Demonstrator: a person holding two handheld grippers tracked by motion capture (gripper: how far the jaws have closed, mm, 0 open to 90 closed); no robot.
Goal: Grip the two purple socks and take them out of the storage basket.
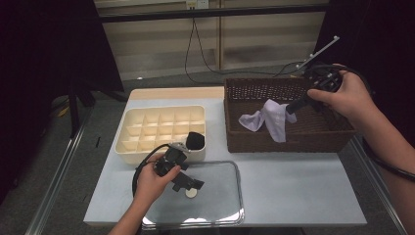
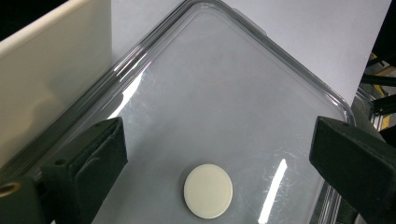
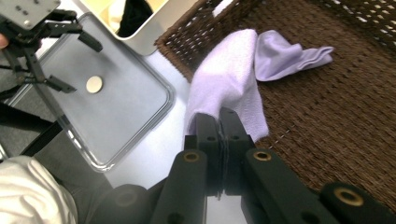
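A lavender sock-like cloth (image 1: pixel 275 122) hangs over the brown wicker basket (image 1: pixel 288 143), and my right gripper (image 1: pixel 292 107) is shut on its upper end. In the right gripper view the jaws (image 3: pixel 220 125) pinch the cloth (image 3: pixel 229 79), and a second lavender piece (image 3: pixel 292 52) trails onto the basket floor (image 3: pixel 336 112). My left gripper (image 1: pixel 189 185) stands open low over a clear tray (image 1: pixel 222 200), straddling a small white disc (image 1: pixel 191 193). In the left gripper view the disc (image 2: pixel 208 190) lies on the tray (image 2: pixel 224 88) between the two spread jaws without touching them.
A cream divided organiser box (image 1: pixel 132 122) stands behind the tray, with a black item (image 1: pixel 195 139) in its near right compartment. Its side wall (image 2: pixel 46 79) runs close along the tray's edge. The wicker basket takes up the table's far right.
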